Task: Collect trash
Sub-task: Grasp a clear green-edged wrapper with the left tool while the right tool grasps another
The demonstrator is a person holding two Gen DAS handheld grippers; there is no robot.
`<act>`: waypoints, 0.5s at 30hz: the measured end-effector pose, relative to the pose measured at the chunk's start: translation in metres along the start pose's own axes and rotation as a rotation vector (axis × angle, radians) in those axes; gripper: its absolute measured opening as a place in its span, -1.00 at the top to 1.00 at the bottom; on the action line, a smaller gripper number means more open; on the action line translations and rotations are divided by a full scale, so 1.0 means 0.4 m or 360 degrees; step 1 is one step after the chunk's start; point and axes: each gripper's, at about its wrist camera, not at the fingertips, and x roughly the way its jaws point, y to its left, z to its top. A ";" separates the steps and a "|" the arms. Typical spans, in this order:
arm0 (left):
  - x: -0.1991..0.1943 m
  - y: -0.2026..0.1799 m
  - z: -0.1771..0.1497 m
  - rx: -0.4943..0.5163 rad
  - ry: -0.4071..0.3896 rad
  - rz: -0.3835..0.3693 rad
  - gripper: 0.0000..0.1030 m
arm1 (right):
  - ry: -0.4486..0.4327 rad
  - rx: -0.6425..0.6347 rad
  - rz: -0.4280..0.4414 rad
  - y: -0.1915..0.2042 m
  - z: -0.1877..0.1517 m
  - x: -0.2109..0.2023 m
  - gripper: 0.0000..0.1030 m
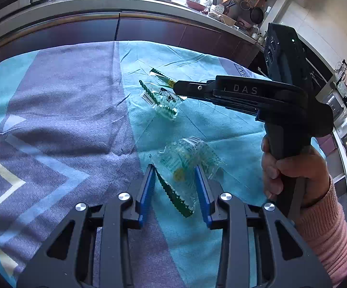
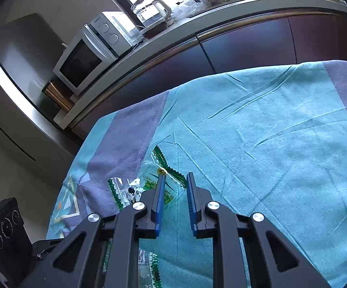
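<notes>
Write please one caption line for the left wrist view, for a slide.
Open left gripper straddles a clear wrapper on the blue cloth while the right gripper reaches a second wrapper.

Glossy clear plastic wrappers [image 1: 187, 160] on matt, fuzzy cloth [image 1: 65, 110].
</notes>
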 end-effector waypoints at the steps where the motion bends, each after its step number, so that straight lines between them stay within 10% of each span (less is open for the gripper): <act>1: -0.005 -0.001 -0.004 -0.0005 -0.0002 0.0004 0.40 | -0.0006 -0.0005 0.0006 0.002 -0.002 -0.004 0.80; 15: -0.100 0.023 -0.031 -0.0032 -0.0130 0.0013 0.51 | -0.0111 -0.0046 0.0075 0.045 -0.037 -0.077 0.91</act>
